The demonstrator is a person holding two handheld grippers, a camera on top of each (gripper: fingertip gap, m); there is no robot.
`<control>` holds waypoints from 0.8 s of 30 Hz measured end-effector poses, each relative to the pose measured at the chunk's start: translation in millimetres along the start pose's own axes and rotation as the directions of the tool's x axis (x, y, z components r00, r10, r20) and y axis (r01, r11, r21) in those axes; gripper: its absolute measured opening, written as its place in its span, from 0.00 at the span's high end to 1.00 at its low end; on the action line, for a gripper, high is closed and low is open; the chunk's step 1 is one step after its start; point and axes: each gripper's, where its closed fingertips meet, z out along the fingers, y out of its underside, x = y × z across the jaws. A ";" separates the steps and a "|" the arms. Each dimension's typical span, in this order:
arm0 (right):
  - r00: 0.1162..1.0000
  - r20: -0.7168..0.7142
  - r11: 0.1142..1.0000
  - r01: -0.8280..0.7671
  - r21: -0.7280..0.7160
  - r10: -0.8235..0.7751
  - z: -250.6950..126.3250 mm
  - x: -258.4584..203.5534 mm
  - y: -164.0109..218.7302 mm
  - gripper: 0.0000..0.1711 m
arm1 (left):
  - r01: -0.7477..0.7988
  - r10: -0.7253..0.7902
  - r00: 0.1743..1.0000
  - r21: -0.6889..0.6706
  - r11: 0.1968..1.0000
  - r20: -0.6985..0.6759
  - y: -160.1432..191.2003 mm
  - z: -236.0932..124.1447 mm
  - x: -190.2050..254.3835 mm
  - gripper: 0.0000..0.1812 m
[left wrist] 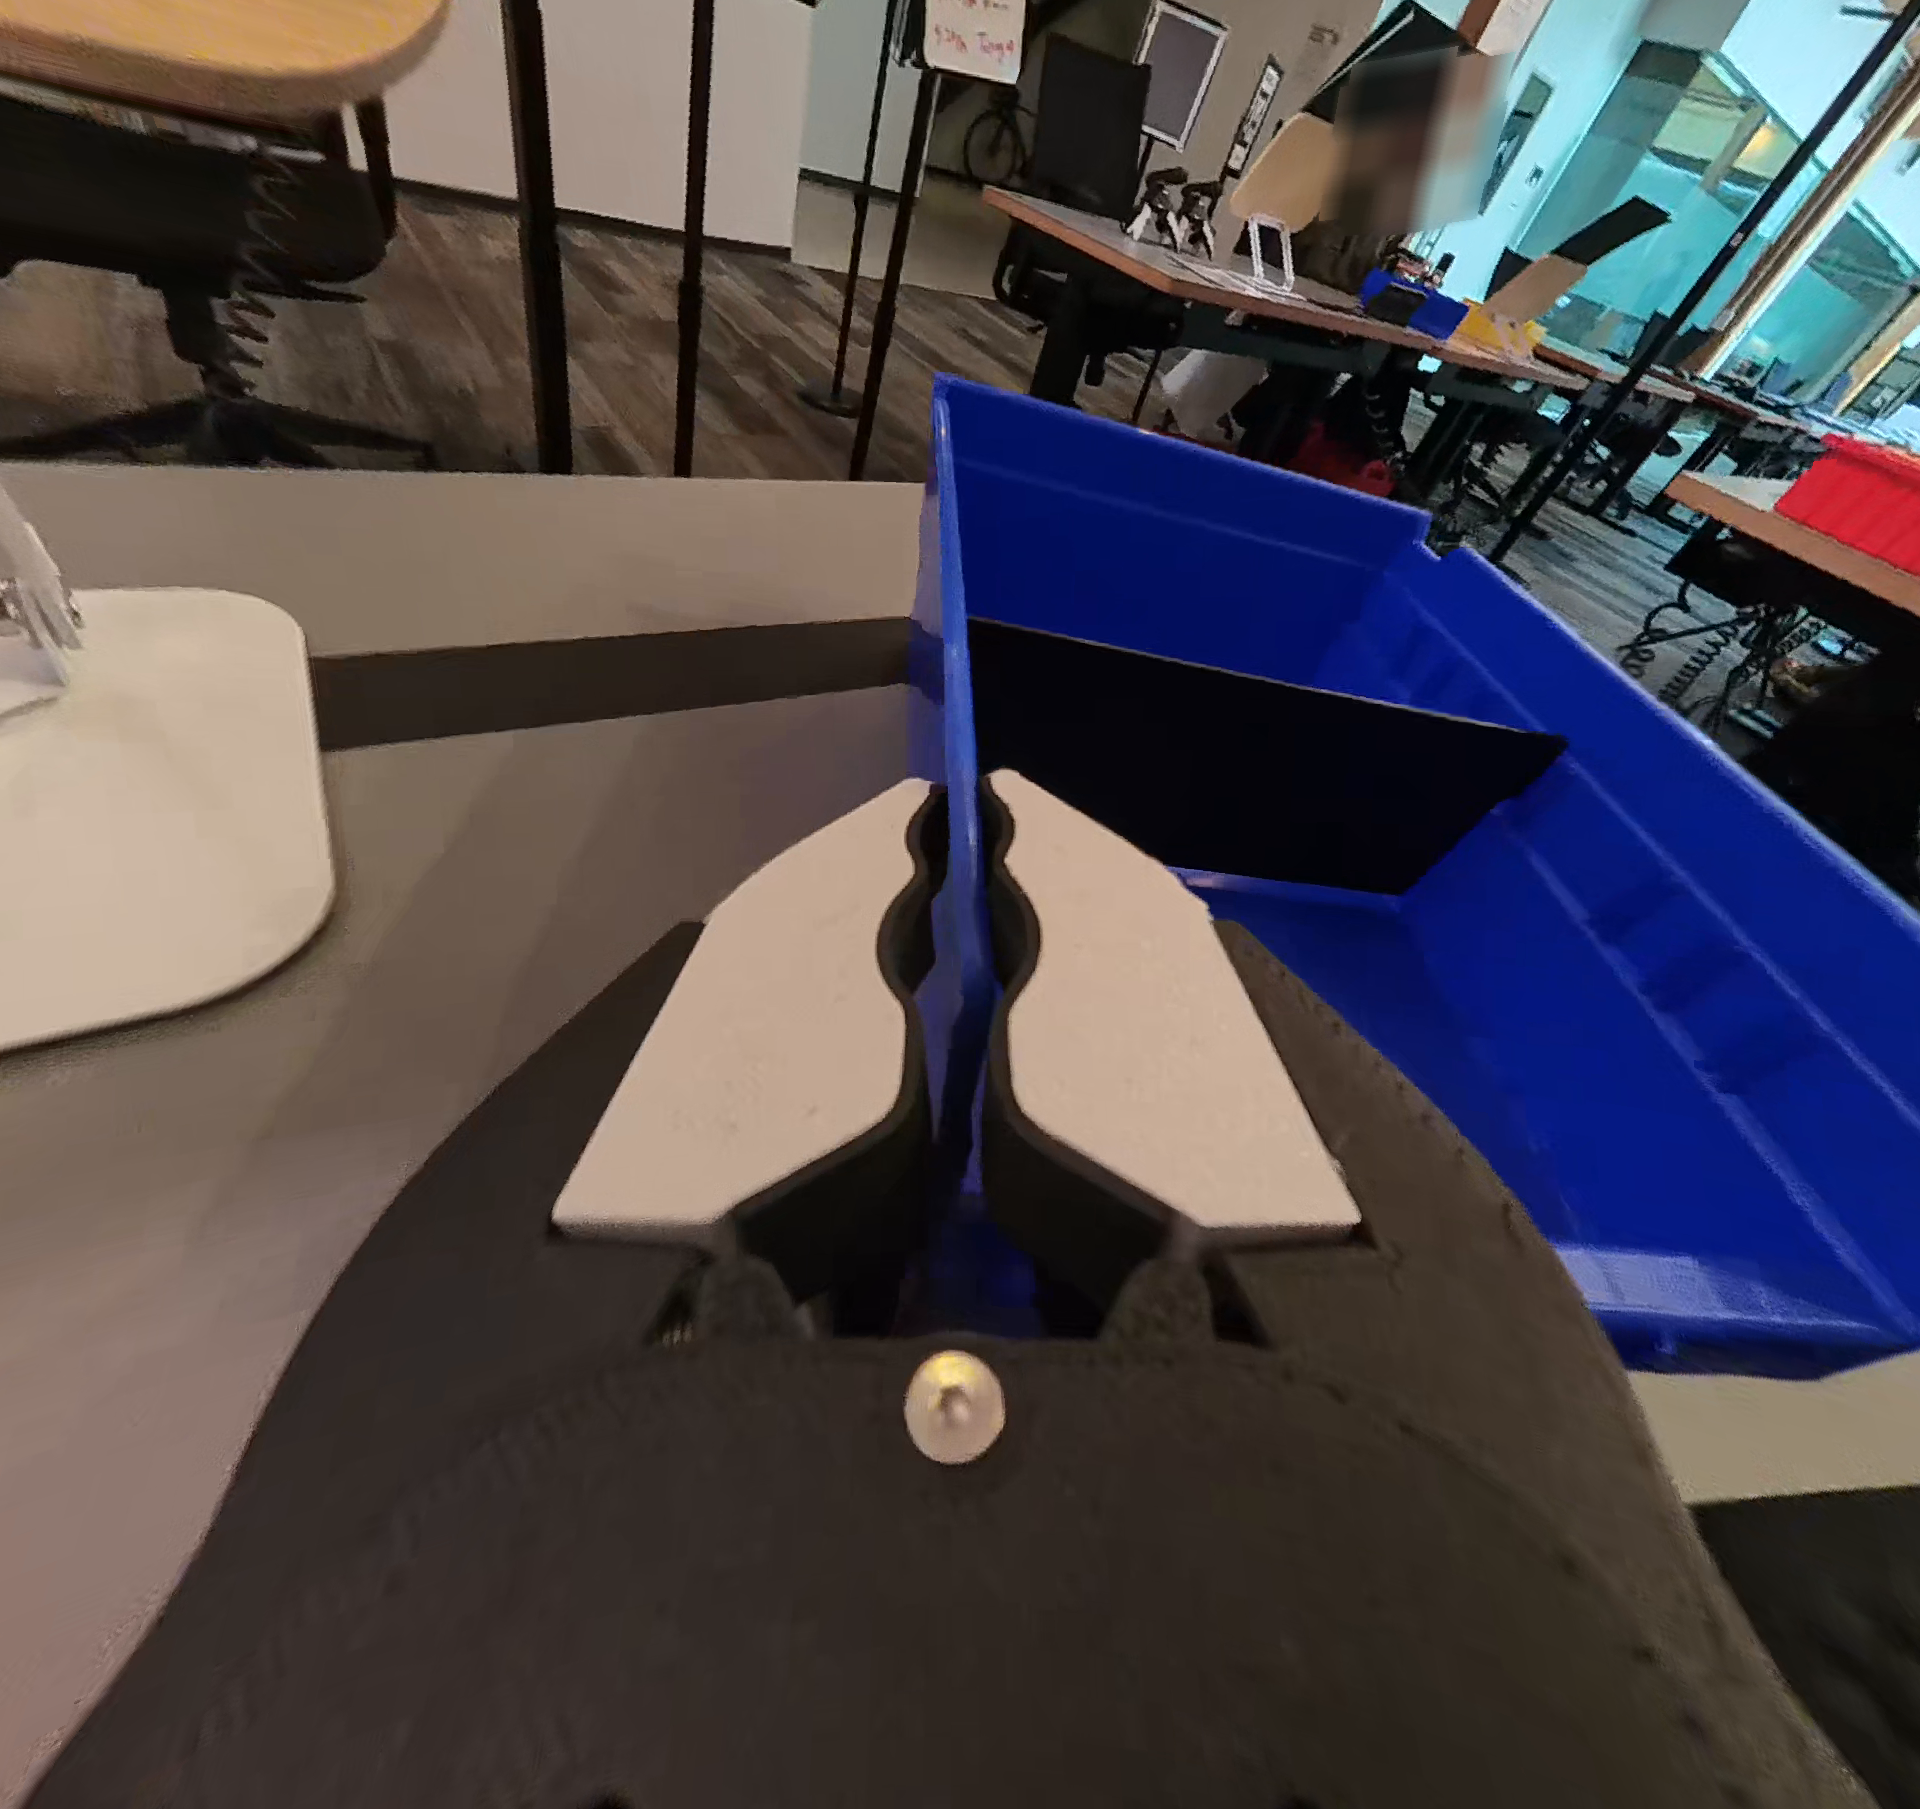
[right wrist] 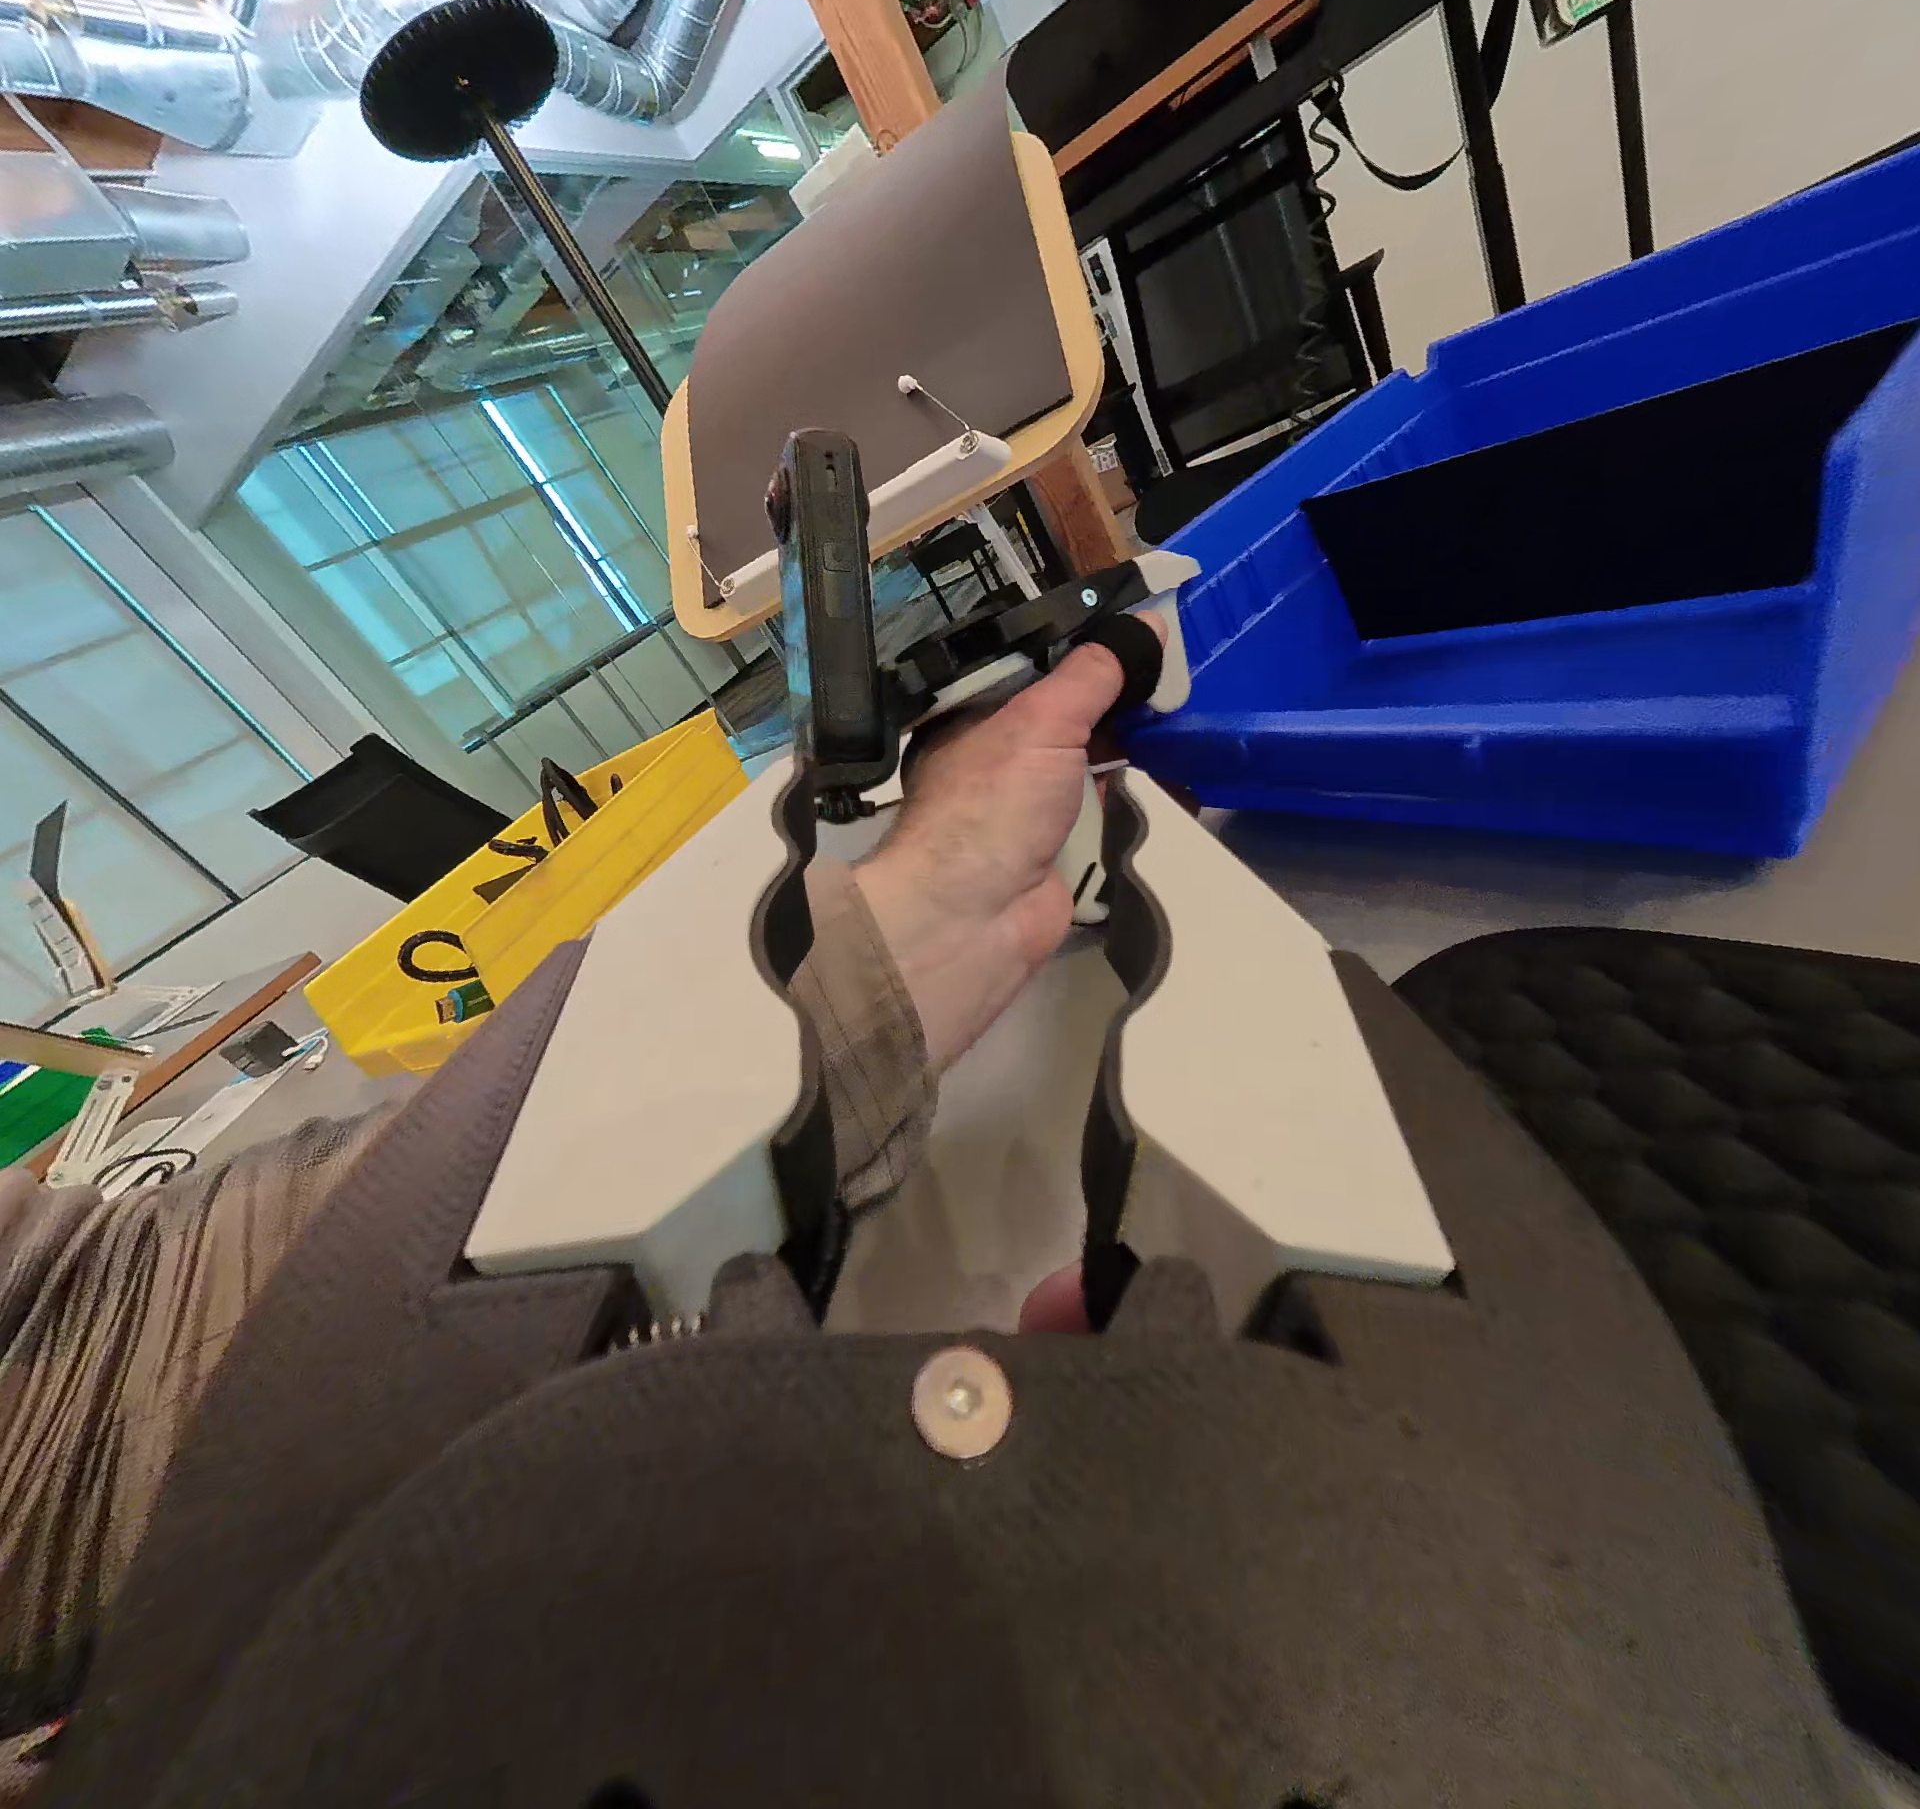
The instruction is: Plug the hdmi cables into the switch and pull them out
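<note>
on the grey table, the left gripper has its fingers clamped on the thin side wall of the stiff, light blue plastic bin; right gripper fingers apart, empty. hdmi cables probably lie in the distant yellow bin; no switch visible.

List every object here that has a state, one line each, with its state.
Left gripper: shut on the blue bin's wall.
Right gripper: open, holding nothing.
Blue bin: tilted, gripped at its wall, nothing visible inside.
Black divider: seated across the blue bin.
Yellow bin: on the table, holding cables.
</note>
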 end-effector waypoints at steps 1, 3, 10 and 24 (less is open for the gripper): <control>1.000 0.000 1.000 -0.002 -0.001 0.002 -0.1 0.4 0.2 0.69 | 0.023 -0.023 1.000 -0.001 1.000 0.002 3.1 -0.7 3.8 0.97; 1.000 -0.001 1.000 -0.006 0.000 0.006 -0.7 1.1 -0.3 0.69 | 0.087 -0.087 0.995 0.007 0.996 -0.042 5.7 -5.1 16.8 0.94; 1.000 -0.003 1.000 0.003 0.010 -0.003 -3.4 2.8 -4.1 0.69 | 0.095 -0.124 0.938 -0.105 0.990 -0.322 18.8 -35.7 77.7 0.73; 0.735 -0.265 0.775 0.538 -0.333 -0.624 -10.0 142.1 -98.1 0.70 | -0.133 0.094 0.938 -0.098 0.986 -0.334 11.2 -60.1 52.3 0.67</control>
